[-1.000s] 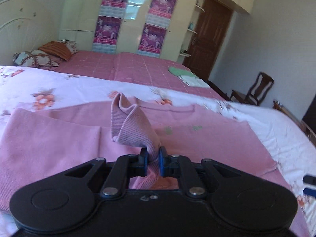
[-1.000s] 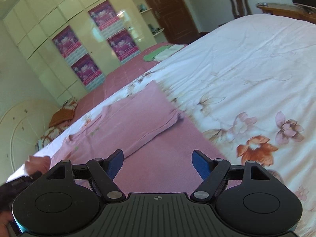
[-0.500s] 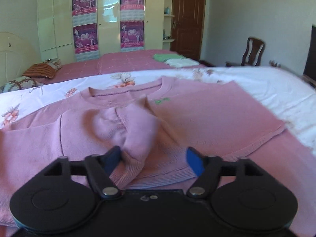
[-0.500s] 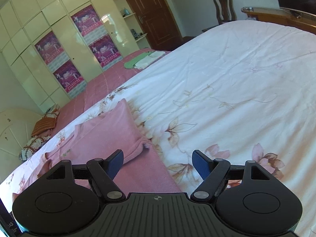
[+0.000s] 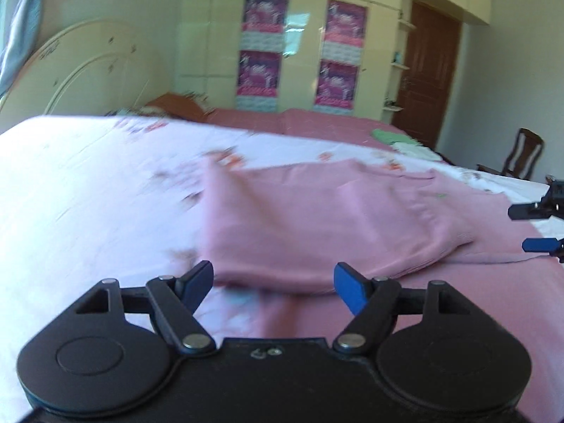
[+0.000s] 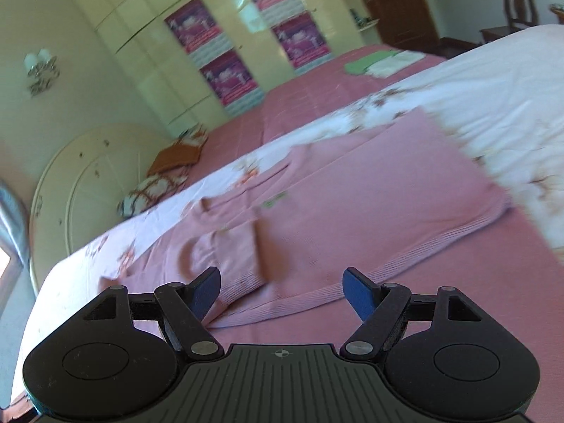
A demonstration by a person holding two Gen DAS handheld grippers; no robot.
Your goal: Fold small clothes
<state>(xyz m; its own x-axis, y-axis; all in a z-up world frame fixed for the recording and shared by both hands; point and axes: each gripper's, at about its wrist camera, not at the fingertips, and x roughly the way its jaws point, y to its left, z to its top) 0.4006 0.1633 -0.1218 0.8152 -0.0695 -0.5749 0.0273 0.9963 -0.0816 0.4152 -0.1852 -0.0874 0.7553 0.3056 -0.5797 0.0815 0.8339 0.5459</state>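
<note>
Presently on the bed (image 5: pixel 70 190), one item in work:

Item: pink sweater (image 5: pixel 317 218), knit, lying flat on the floral bedspread, front up, neckline toward the far side. Both sleeves appear to be folded in over the chest. Judged reason: narrowing the garment to a rectangle before the body is folded over.

Left gripper (image 5: pixel 274 283): fingers apart, nothing between them; it hangs low over the sweater's near left edge. No cloth touches the pads. Judged reason: the sleeve fold on this side looks complete, so the tool is free for a fresh hold.

Right gripper (image 6: pixel 281 292): fingers apart, empty, above the ribbed hem (image 6: pixel 405 257). Judged placement: ready to take the hem for the next fold.

Left wrist view alone shows: the sweater's left fold line against the bedspread, the right gripper's blue fingers at the frame's right edge, and a wooden chair (image 5: pixel 525 155).

Right wrist view alone shows: the folded sleeve's cuff lying on the chest, the green mark (image 6: pixel 273 201) below the collar, the full hem, and patterned pillows (image 6: pixel 155 187) by the headboard.

Both views are motion-blurred; fine creases cannot be made out.
</note>
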